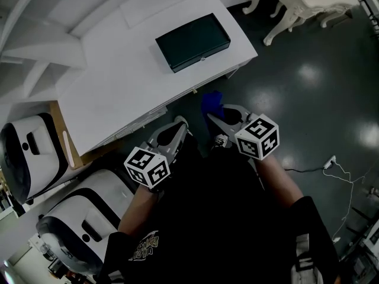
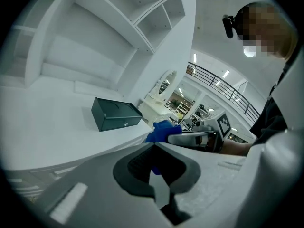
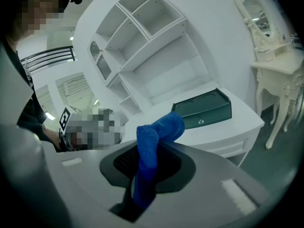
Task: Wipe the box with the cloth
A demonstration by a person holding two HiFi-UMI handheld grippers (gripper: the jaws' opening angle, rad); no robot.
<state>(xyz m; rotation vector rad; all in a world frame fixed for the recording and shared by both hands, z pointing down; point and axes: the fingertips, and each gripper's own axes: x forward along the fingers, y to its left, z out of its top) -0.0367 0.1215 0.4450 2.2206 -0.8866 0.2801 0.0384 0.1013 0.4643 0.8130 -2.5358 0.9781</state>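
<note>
While both claws hang short of the tabletop (image 1: 118, 87), wiping has not begun. Lower centre-left: left claw (image 1: 180, 125), pinched closed on nothing. Upper centre: dark box (image 1: 193, 41), flat on the tabletop (lid down, untouched). Centre-right: right claw (image 1: 214, 120) clamping the blue cloth (image 1: 211, 102), well apart from the box; the entire wipe is left.

Head view: even overhead light. The white desk (image 1: 130, 70) is near overexposed. The dark floor (image 1: 308, 76) shows soft lamp reflections. The lower frame is underexposed. Gripper views: strong fisheye bending, black vignetted corners. The cloth (image 3: 147, 160), close to the lens, is blurred. A ceiling lamp (image 2: 249, 51) glares.
</note>
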